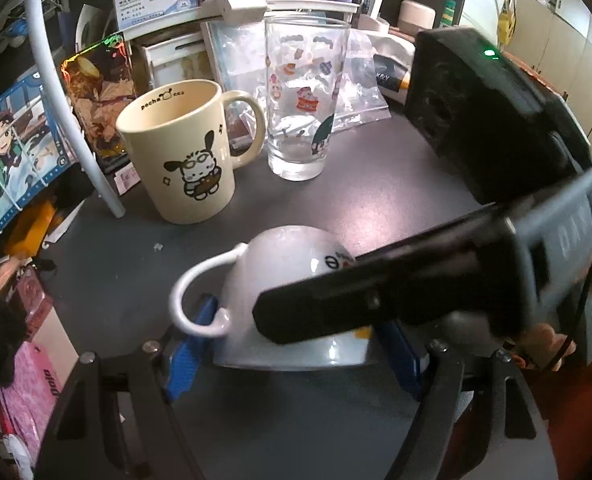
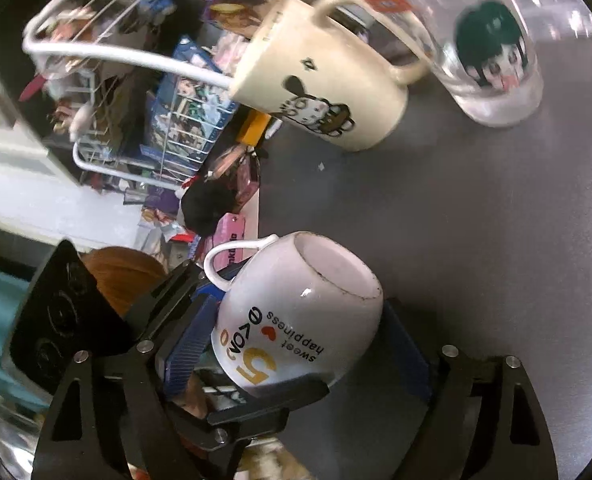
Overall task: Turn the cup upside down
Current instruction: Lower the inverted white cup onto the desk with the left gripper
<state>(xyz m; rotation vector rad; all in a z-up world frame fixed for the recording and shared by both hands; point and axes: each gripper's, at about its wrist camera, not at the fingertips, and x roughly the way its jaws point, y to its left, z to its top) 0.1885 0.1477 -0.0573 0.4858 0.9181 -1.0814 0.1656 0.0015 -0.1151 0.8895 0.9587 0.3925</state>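
Observation:
A white cup (image 1: pixel 283 268) with "sweet happiness" print is upside down, base up, just above the dark table (image 1: pixel 376 184). It also shows in the right wrist view (image 2: pixel 296 308), handle to the left. My left gripper (image 1: pixel 291 344) has its blue pads (image 1: pixel 183 360) on both sides of the cup near the rim. My right gripper (image 2: pixel 296 344) also has blue pads (image 2: pixel 187 352) on both sides of the cup, and its black body crosses the left wrist view (image 1: pixel 416 284). Both look shut on the cup.
A cream cartoon mug (image 1: pixel 179 152) and a clear printed glass (image 1: pixel 302 96) stand upright behind the cup. A white wire rack (image 1: pixel 63 96) with cards and boxes lines the left side. A plastic bag (image 1: pixel 360 80) lies at the back.

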